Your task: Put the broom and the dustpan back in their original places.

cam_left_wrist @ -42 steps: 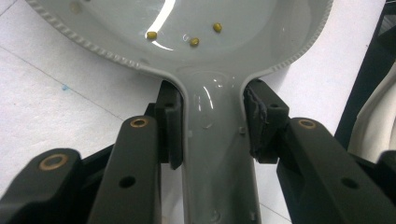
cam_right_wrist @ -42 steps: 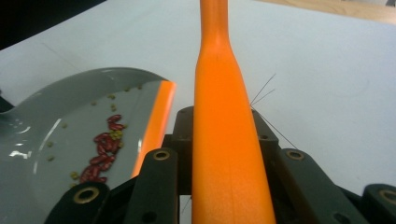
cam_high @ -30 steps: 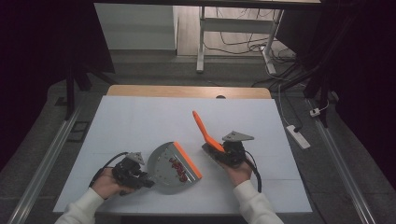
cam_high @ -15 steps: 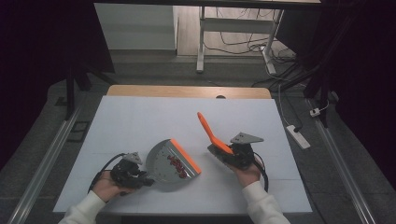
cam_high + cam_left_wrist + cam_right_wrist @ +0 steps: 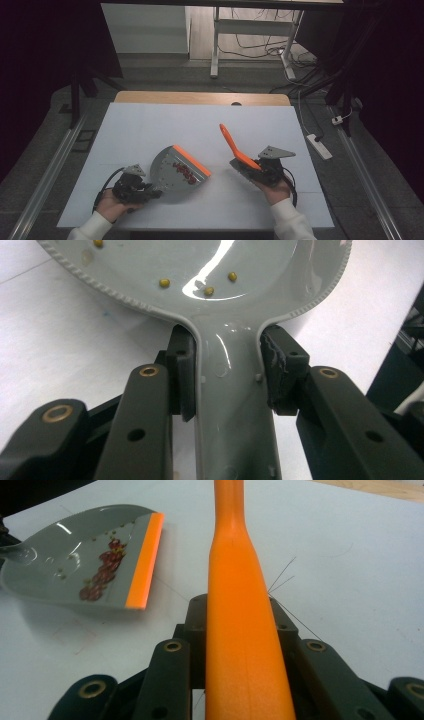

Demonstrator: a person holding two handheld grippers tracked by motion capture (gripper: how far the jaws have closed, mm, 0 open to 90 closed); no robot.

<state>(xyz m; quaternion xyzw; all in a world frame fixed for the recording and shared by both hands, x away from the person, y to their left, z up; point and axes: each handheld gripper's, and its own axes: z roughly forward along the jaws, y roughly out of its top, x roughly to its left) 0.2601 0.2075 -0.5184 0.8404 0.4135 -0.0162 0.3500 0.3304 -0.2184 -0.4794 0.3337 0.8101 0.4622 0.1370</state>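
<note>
A grey dustpan (image 5: pixel 172 172) with an orange lip (image 5: pixel 192 162) sits at the table's front left and holds red beans (image 5: pixel 102 565) and a few small yellow grains (image 5: pixel 164 283). My left gripper (image 5: pixel 144 192) is shut on the dustpan's handle (image 5: pixel 232 405), with one pad on each side of its neck. At the front right, my right gripper (image 5: pixel 254 170) is shut on an orange brush handle (image 5: pixel 231 142) that points up and away to the left. In the right gripper view the brush handle (image 5: pixel 240 630) runs up between the jaws, and the dustpan (image 5: pixel 60 560) lies off to its left.
White sheet (image 5: pixel 165 130) covers the table, with a wooden strip (image 5: pixel 200 98) at the far edge. A power strip (image 5: pixel 318 146) lies on the floor to the right. A few thin bristles (image 5: pixel 282 575) stick out beside the brush handle.
My right gripper has carried the brush to the right, away from the dustpan. The dustpan and left gripper have shifted slightly left.
</note>
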